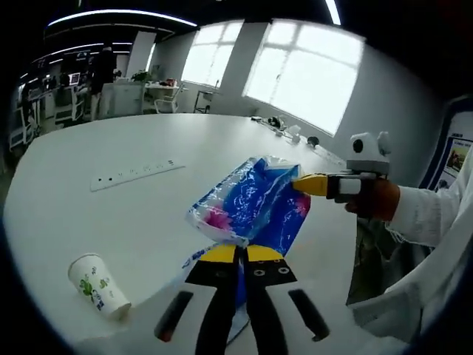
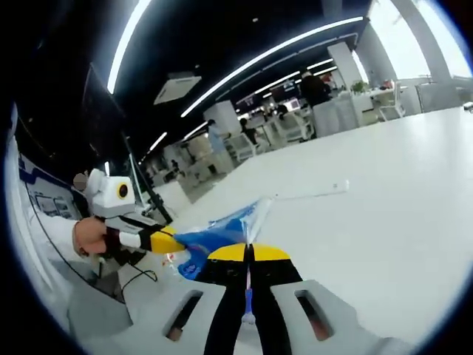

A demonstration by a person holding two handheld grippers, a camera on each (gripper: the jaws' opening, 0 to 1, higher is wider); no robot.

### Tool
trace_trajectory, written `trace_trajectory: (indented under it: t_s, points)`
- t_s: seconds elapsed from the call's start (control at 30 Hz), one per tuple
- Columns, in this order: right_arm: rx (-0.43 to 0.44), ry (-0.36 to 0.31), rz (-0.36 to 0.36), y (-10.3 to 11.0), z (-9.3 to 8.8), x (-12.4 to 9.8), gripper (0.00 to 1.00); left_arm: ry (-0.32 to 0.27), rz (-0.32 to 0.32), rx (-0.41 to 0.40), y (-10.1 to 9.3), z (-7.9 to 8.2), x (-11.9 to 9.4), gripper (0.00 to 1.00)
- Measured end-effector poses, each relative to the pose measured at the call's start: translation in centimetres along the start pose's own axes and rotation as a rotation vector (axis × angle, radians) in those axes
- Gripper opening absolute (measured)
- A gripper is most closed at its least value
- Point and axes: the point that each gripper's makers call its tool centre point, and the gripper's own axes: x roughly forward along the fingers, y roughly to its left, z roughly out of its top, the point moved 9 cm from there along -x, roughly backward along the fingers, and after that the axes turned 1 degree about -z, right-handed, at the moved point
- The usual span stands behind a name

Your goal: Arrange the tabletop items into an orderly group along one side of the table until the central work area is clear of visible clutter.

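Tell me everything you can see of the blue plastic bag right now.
The blue plastic bag is a soft, crinkled, glossy pack, clear film printed blue and white with a pink patch, and looks puffy. It is held up above the white table, stretched between both tongs: the left tongs are shut on its lower edge, the right tongs shut on its far upper corner. In the right gripper view it appears edge-on. I cannot read its print or see its contents.
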Motion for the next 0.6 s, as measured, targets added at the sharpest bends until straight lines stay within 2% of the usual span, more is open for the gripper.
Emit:
trace_trajectory:
  t_s: [0.17,0.33,0.43,0.6]
  points:
    - [-0.016,-0.014,-0.031,-1.1,1.1,-0.5,0.0,-0.003,-0.02,0.031,-0.2,1.4,1.1,0.0]
    - [-0.028,-0.041,-0.058,-2.4,2.4,-0.8,0.0,-0.013,-0.039,0.058,0.0,3.6,2.5,0.0]
    - [-0.042,-0.049,-0.08,-3.2,3.2,-0.9,0.0,-0.016,-0.052,0.071,0.1,5.1,3.9,0.0]
    - [-0.055,-0.058,-0.12,-5.4,4.2,-0.7,0.0,-0.014,-0.06,0.093,0.6,6.5,6.4,0.0]
